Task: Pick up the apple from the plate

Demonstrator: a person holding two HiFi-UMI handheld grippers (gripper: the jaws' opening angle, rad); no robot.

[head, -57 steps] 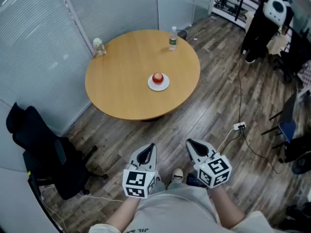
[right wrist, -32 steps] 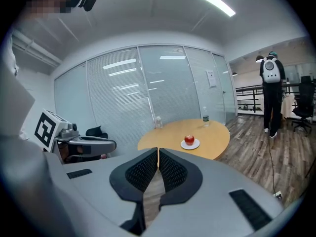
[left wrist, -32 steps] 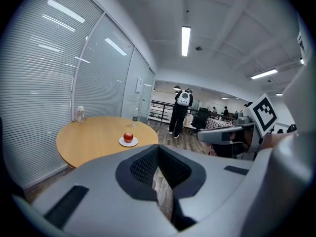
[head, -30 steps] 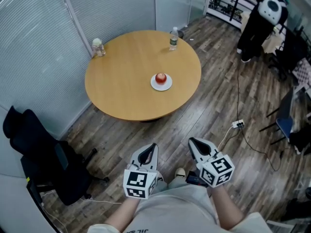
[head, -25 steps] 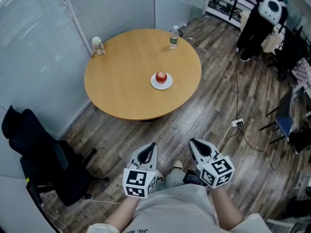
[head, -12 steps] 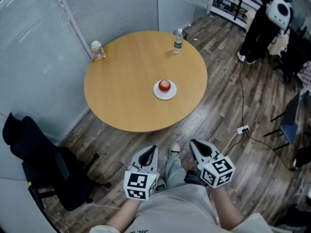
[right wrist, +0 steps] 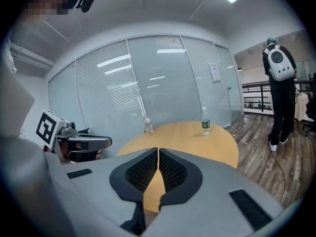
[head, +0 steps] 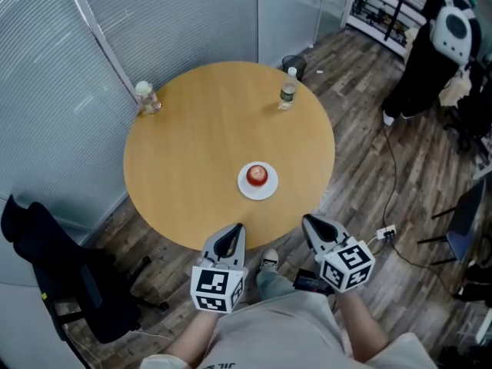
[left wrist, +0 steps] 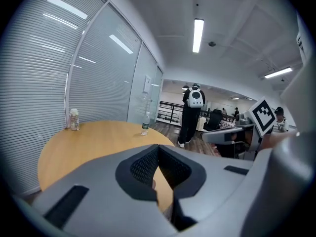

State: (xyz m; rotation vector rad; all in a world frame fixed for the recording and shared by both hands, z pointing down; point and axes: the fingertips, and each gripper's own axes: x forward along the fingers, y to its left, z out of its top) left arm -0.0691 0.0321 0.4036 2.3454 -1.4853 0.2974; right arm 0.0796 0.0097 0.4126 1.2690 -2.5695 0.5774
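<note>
A red apple [head: 259, 174] sits on a small white plate [head: 257, 188] near the front of the round wooden table [head: 192, 160] in the head view. My left gripper [head: 231, 234] is at the table's near edge, left of the plate, jaws shut and empty. My right gripper [head: 311, 225] is just off the edge, right of the plate, also shut and empty. In the left gripper view the jaws [left wrist: 158, 152] meet over the tabletop; a sliver of the apple shows in the slit between them. The right gripper [right wrist: 158, 154] shows its pads pressed together.
A water bottle [head: 287, 94] stands at the table's far right edge, and a small jar [head: 144, 97] at the far left edge. A black office chair [head: 54, 260] is on the left. A person with a panda backpack [head: 442, 44] stands far right. A power strip [head: 386, 232] lies on the floor.
The table and apple have come much closer to both grippers as I walked up. Both grippers now reach the table's near edge. Their jaws stayed shut.
</note>
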